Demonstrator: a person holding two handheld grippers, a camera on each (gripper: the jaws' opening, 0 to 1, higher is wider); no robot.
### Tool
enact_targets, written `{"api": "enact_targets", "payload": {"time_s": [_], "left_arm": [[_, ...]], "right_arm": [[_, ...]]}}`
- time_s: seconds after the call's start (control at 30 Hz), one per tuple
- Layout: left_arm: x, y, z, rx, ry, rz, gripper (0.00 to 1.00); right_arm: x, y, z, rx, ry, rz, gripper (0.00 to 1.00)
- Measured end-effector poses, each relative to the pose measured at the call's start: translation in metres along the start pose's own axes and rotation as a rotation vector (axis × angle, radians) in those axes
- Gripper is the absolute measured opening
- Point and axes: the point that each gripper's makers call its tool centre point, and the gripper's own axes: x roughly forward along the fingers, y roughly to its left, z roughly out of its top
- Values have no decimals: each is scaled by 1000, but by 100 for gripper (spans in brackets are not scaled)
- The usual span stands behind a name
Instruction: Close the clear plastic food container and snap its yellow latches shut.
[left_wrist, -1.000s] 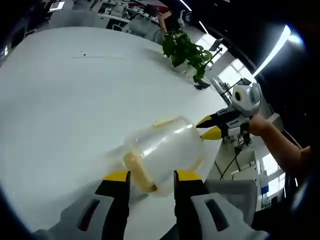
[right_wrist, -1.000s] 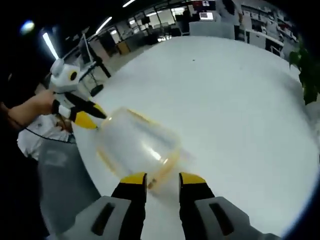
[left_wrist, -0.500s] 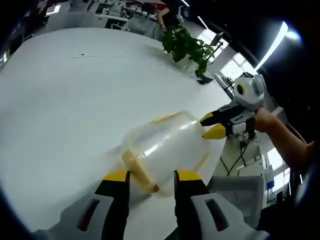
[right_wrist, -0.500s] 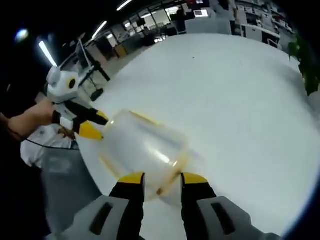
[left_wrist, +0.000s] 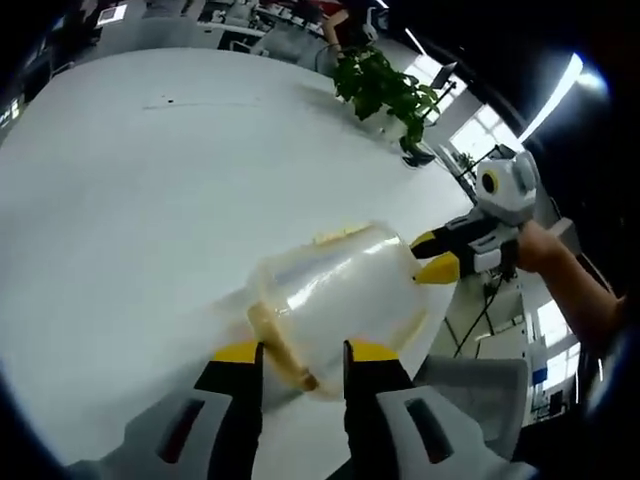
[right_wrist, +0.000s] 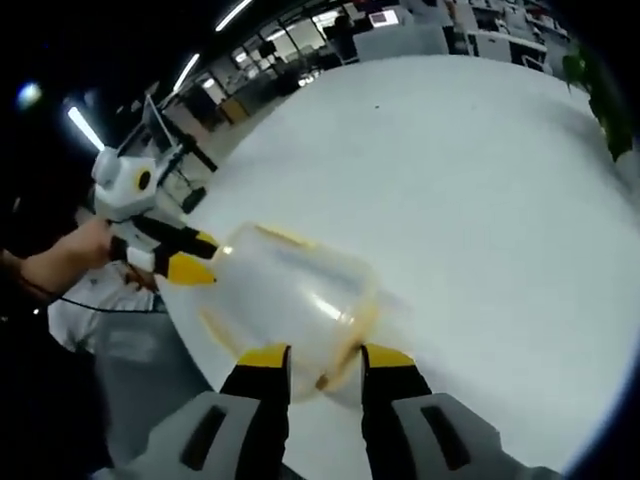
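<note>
Container (left_wrist: 335, 300) sits on tabletop (left_wrist: 130, 190) near its edge, long axis running between both tongs. Left tongs (left_wrist: 300, 352) straddle one end's yellow latch (left_wrist: 275, 345), jaws narrow; right tongs (right_wrist: 325, 352) straddle opp. end likewise. Whether either set is clamped: cannot tell.

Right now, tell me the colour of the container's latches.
Yellow: the latch shows best in the left gripper view.
</note>
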Motion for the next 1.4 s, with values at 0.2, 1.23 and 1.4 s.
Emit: {"api": "enact_targets", "payload": {"time_s": [0.2,1.23,1.4], "left_arm": [[-9,0,-1,1,9,2,25],[4,-1,4,29,-13,-4,28],[2,-1,7,117,-23,20,30]], "right_arm": [[2,2,-3,-7,29,1,24],[1,4,0,10,43,12,24],[0,4,2,-49,63,-7,24]]}}
